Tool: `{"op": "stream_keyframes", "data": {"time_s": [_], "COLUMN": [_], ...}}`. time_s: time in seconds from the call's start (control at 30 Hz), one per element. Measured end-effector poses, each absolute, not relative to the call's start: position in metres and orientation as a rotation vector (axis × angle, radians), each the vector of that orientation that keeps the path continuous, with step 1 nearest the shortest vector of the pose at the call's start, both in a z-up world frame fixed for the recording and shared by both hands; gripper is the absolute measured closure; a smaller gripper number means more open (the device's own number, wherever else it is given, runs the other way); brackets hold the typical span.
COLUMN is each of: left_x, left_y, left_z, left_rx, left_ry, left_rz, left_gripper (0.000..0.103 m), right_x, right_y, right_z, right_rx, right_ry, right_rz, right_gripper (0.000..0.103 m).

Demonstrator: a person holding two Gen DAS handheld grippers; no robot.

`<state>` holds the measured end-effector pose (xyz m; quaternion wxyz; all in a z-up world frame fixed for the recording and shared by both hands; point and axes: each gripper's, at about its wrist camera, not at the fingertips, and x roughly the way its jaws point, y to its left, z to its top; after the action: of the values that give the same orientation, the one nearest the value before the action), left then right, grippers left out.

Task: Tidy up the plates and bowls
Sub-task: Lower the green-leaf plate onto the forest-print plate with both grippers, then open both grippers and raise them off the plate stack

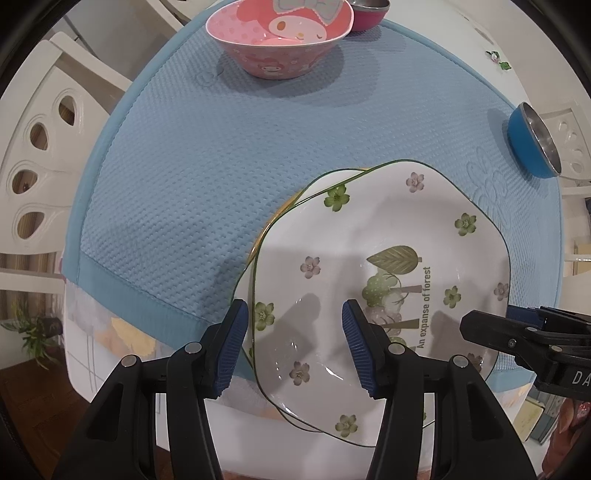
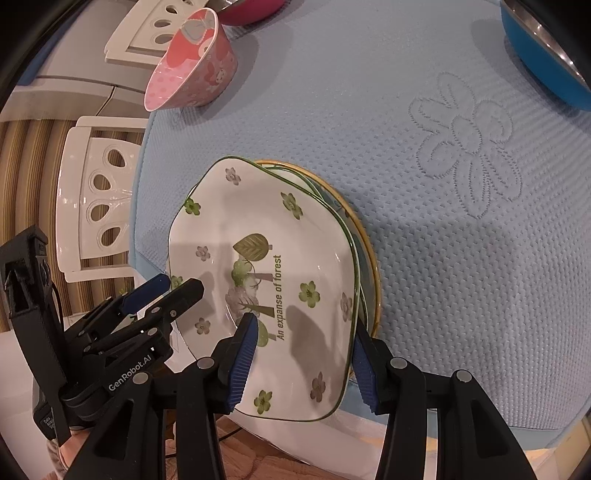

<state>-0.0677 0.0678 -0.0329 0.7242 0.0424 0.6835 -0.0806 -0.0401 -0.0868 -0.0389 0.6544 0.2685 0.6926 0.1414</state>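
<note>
A white flowered plate [image 1: 369, 236] reading "An expanse of forest" lies on top of a stack of plates at the near edge of the blue mat [image 1: 184, 184]; it also shows in the right wrist view [image 2: 266, 236]. A yellow-rimmed plate [image 2: 373, 269] is lowest in the stack. My left gripper [image 1: 293, 343] is open, its jaws straddling the top plate's left rim. My right gripper [image 2: 304, 362] is open, its jaws straddling the plate's right rim. A pink cartoon bowl [image 1: 280, 33] stands at the far side of the mat. A blue metal bowl [image 1: 532, 144] stands at the right.
A magenta metal bowl [image 1: 369, 14] sits behind the pink bowl. White plastic chairs [image 1: 37, 155] stand to the left of the table. The mat's front edge [image 1: 140, 295] and the table edge lie just under the plates.
</note>
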Motion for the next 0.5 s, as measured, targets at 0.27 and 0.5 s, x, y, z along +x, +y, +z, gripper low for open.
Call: {"op": "stream_keyframes", "data": {"time_s": [0.27, 0.5], "left_x": [-0.066, -0.061], "left_y": [0.078, 0.087], "left_z": [-0.034, -0.033], "left_rx": [0.072, 0.061], "left_ry": [1.510, 1.515], "left_rz": [-0.163, -0.147], "left_gripper": [0.052, 0.052], "right_x": [-0.047, -0.048], "right_y": [-0.104, -0.110], "right_z": [-0.038, -0.040], "right_rx": [0.642, 0.683], "right_ry": [1.554, 1.529], "right_rz": [0.335, 0.355], "right_gripper": [0.056, 0.056]}}
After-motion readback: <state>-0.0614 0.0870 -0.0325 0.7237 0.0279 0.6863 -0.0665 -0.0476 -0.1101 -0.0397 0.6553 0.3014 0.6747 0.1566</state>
